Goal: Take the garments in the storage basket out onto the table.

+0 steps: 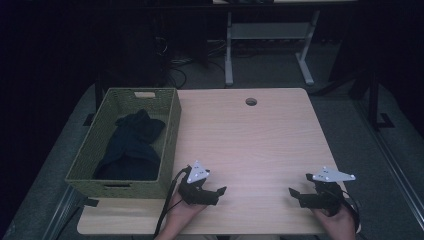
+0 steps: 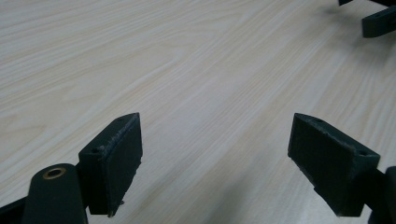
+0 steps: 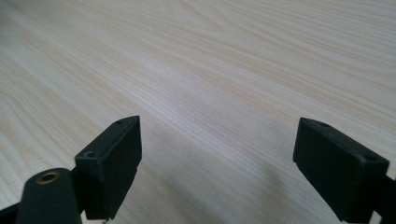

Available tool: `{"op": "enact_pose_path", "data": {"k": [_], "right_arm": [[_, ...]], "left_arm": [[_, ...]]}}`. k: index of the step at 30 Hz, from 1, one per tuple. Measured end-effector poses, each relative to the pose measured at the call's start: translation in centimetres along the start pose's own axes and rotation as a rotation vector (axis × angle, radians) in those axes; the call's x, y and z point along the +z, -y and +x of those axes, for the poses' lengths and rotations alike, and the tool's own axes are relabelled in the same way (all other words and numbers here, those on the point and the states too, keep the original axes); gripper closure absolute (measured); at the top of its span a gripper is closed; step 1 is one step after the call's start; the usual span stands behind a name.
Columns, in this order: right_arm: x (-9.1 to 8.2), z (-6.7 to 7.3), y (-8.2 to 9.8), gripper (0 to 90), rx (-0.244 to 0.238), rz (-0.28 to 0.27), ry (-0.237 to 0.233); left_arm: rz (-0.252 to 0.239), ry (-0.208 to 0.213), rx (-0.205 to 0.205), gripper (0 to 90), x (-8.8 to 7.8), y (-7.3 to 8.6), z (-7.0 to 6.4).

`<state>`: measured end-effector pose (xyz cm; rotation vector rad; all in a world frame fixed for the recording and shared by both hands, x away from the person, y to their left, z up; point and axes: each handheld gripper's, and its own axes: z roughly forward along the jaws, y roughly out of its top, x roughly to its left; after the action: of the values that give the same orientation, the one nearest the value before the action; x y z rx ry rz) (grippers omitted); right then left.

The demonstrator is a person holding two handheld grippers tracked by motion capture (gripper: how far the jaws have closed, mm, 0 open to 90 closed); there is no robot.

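— Near the table's six o'clock edge, both grippers?
— Yes. The left gripper [image 1: 216, 192] sits at seven o'clock, jaws spread wide, holding nothing; the right gripper [image 1: 298, 194] at five o'clock is the same.
— And the dark cloth [image 1: 131, 145]?
— Heaped inside the green woven basket [image 1: 170, 150], at nine o'clock on the wooden table [image 1: 250, 140], just beside the left gripper.

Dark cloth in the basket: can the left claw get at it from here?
Probably yes. The dark cloth lies in the open-topped basket beside the open, empty left claw; it would have to clear the near wall.
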<state>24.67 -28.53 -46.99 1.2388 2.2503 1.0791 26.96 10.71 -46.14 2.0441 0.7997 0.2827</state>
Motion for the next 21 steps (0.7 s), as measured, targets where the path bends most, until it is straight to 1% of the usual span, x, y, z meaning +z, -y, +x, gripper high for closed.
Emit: {"op": "enact_pose_path", "data": {"k": [1, 4, 5, 6, 9, 11, 13, 16, 17, 21], "right_arm": [[0.0, 0.0, 0.0, 15.2, -0.001, -0.002, -0.001], [0.0, -0.2, -0.1, 15.1, 0.008, -0.005, -0.009], [0.0, -0.2, -0.1, 15.1, 0.008, -0.005, -0.009], [-0.1, -0.2, -0.2, 15.2, 0.009, -0.008, -0.008], [-0.2, -0.1, -0.3, 15.2, 0.004, -0.004, -0.011], [-0.2, 0.1, -0.3, 15.2, -0.008, -0.008, -0.008], [-0.3, 0.2, -0.4, 15.2, -0.010, -0.008, -0.010], [-0.2, 0.3, -0.5, 15.2, -0.018, -0.004, -0.007], [-0.2, 0.4, -0.5, 15.2, -0.021, -0.004, -0.009], [-0.1, 0.6, -0.6, 15.2, -0.028, 0.001, -0.011]], "left_arm": [[0.006, 0.009, 0.000, 17.7, 0.0, -0.1, -0.1], [0.002, 0.025, -0.001, 17.7, 0.0, -0.3, -0.2], [0.002, 0.025, -0.001, 17.7, 0.0, -0.3, -0.2], [0.003, 0.041, 0.008, 17.7, -0.1, -0.6, -0.4], [-0.001, 0.077, 0.016, 17.7, -0.4, -1.1, -0.6], [0.002, 0.088, 0.031, 17.7, -0.7, -1.4, -0.6], [0.003, 0.099, 0.036, 17.7, -1.2, -1.7, -0.5], [0.025, 0.108, 0.066, 17.8, -1.9, -2.6, -0.4], [0.032, 0.108, 0.084, 17.8, -2.2, -3.0, -0.4], [0.036, 0.097, 0.123, 18.0, -3.6, -4.5, -0.1]]}}
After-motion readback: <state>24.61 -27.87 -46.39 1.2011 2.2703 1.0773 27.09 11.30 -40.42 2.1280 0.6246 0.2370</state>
